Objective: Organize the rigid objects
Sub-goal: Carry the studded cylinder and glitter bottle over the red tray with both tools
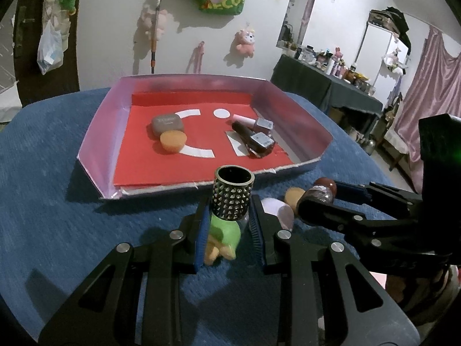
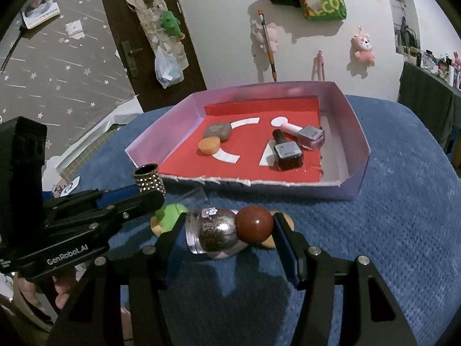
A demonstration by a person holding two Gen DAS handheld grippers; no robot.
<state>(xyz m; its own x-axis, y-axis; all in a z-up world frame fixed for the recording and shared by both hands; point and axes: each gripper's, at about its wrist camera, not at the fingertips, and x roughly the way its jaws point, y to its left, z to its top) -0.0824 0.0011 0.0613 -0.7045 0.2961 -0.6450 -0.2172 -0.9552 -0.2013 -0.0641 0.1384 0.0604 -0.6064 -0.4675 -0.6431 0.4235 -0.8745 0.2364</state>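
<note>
Dim indoor light, soft shadows on wall, strong fisheye bending, dark vignetted corners, slight blur

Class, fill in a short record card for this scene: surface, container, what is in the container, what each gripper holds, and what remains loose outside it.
surface: blue cloth
container: shallow pink-walled tray with red floor
in tray, one side: grey flat case touching an orange round sponge
in tray, other side: pink nail polish bottle and dark nail polish bottle, both lying down
left gripper: shut on a bottle with a studded metal cap, held upright
right gripper: shut on a glitter bottle with a brown ball cap, held sideways
loose outside the tray: green and yellow sponges
</note>
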